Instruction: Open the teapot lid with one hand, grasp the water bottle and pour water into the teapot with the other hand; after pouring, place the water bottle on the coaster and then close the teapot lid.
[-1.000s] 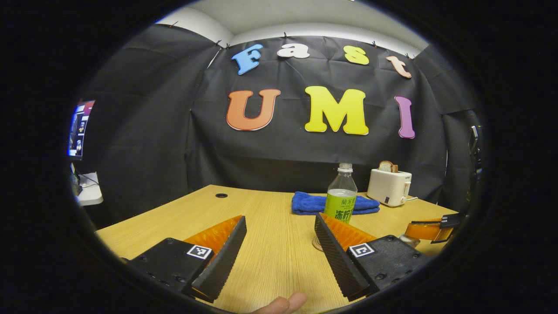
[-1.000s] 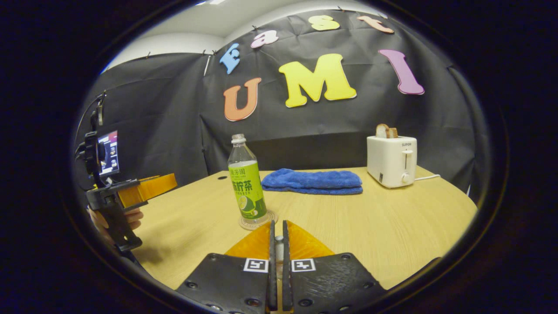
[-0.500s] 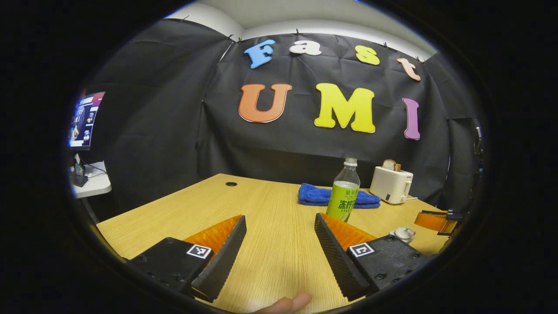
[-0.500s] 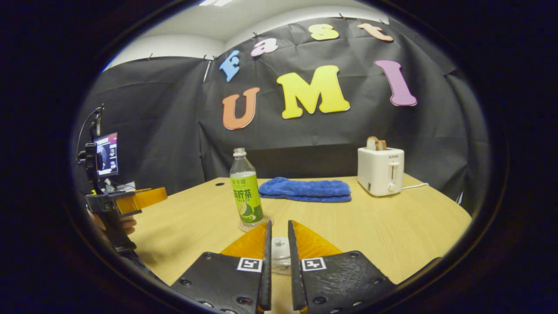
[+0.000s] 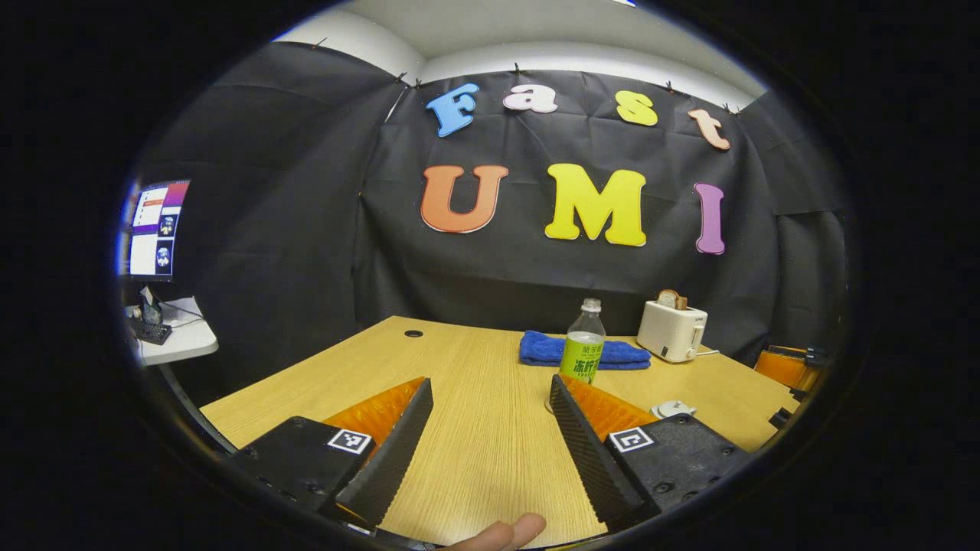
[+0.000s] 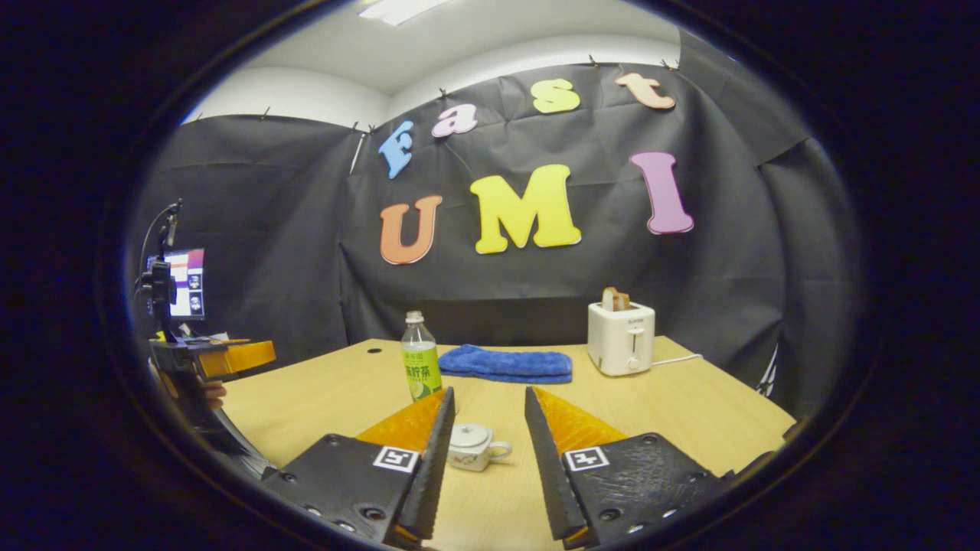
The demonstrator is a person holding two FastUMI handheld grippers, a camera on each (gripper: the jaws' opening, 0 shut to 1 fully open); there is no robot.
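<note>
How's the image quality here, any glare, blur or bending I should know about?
Left gripper view: sharp, evenly lit, table edge bowed by the fisheye, monitor glowing bright. Right gripper view: ceiling light blown out at the top, teapot crisp with a soft shadow, no motion blur.

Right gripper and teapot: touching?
Apart. The right gripper view shows the right gripper open, table visible between each finger and the lidded teapot.

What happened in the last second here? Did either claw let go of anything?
Yes. The right claw was shut on the teapot's lid knob; it opened and drew back, leaving the teapot lidded on the table. The left claw also backed away, open and holding nothing. The bottle, blue cloth and toaster stayed put.
</note>
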